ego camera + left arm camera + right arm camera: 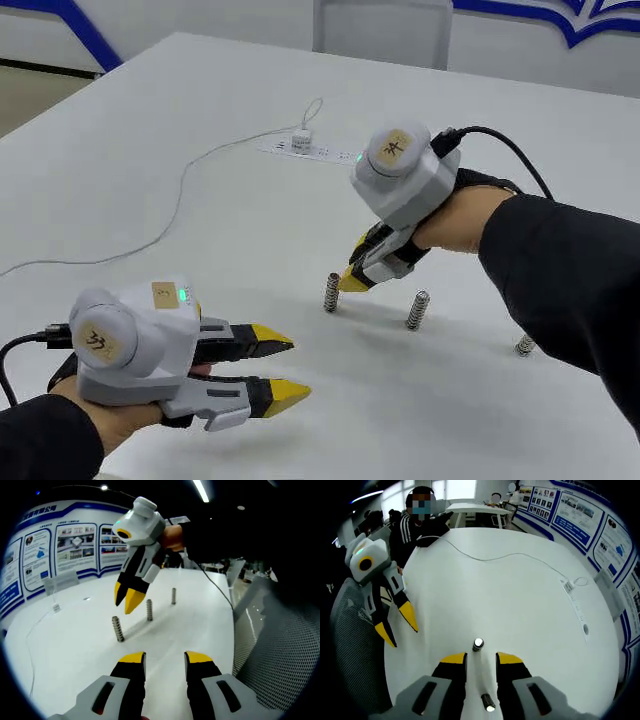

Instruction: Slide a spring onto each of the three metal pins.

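**Right gripper** (352,283): the fingers are set to a narrow gap with nothing seen between them, and the tips point down at the counter (150,130). In the head view the tips hang just beside the first spring (331,292), at its 2 o'clock and apart from it. In the right gripper view a bright pin top (478,644) lies at 12 o'clock, just past the tips.

**Left gripper** (280,365): the fingers are wide and empty, held level and low at 7 o'clock, well apart from the work.

**Task items:** three springs stand upright in a row running from centre toward 4 o'clock. They are the first spring, the second spring (418,310) and the third spring (525,345), the last close against the right sleeve. Each appears to sit on its pin, so the task is judged at or near completion. The step in hand is likely seating or checking the first spring.

**Procedure:**
1. Hold the tips in line with the pin axis.
2. Press the coil down evenly from its top. A side load could tilt the pin or cock the coil.
3. Lift straight up to clear.

**Clearance:**
- Open counter lies from 9 through 12 o'clock of the row.
- A power strip (305,150) and its cable (180,205) lie well apart at 12 o'clock.
- The left gripper view shows the counter edge at 3 o'clock, with a mesh chair back (270,650) beyond.
- Route any withdrawal away from the second spring.
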Demonstrator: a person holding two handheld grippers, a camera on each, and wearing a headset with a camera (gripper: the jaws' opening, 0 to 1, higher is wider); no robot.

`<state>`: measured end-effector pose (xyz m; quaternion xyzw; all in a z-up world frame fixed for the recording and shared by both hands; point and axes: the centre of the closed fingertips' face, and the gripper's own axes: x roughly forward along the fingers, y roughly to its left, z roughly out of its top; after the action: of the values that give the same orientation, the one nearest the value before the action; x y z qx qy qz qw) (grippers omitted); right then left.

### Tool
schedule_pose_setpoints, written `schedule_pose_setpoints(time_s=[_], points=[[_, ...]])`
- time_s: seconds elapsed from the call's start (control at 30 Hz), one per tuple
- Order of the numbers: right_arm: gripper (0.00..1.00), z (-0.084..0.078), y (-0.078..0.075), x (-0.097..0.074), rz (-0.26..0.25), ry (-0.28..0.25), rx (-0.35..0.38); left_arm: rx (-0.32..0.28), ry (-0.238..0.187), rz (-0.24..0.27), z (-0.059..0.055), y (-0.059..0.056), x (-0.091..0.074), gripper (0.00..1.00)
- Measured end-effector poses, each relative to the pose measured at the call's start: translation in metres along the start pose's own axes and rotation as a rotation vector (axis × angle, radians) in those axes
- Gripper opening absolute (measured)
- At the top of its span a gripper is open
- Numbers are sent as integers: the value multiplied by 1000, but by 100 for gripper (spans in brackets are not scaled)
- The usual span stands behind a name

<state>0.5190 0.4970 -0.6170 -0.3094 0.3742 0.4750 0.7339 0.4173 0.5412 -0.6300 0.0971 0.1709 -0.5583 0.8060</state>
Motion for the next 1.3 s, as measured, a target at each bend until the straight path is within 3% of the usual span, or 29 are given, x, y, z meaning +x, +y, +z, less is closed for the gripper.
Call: schedule_pose_setpoints(time_s=[0.77,1.03,1.3], points=[[29,-21,13,-67,-106,-184,69,17,-6,11,12,1,0,34],[33,-41,15,-89,-148,-244,110,9,-13,15,14,2,3,35],[35,-64,18,-100,-177,-269,155,3,-12,17,13,1,2,36]])
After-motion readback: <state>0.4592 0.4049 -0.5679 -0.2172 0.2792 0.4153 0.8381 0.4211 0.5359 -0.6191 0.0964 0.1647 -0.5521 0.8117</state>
